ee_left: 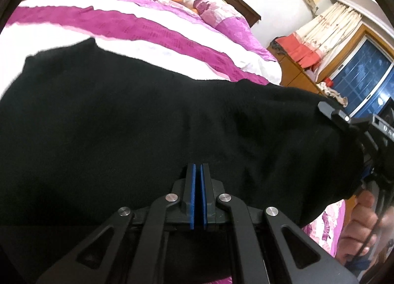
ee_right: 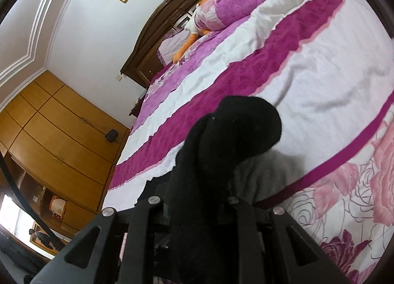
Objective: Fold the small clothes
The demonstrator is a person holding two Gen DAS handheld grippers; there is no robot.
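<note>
even indoor light, mild motion blur, strong fisheye bending and dark vignette at edges.

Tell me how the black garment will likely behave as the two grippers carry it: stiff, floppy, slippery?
Probably floppy: the black garment sags in a loose sheet between the left gripper and the right gripper. Likely light, since a fold bunches over the right gripper without pulling taut. Its matte knit looks unlikely to slip from the blue pads.

Bed (ee_right: 307, 69) under a magenta-and-white striped quilt (ee_left: 138, 25), plush toy (ee_right: 197, 30) near pillows.
</note>
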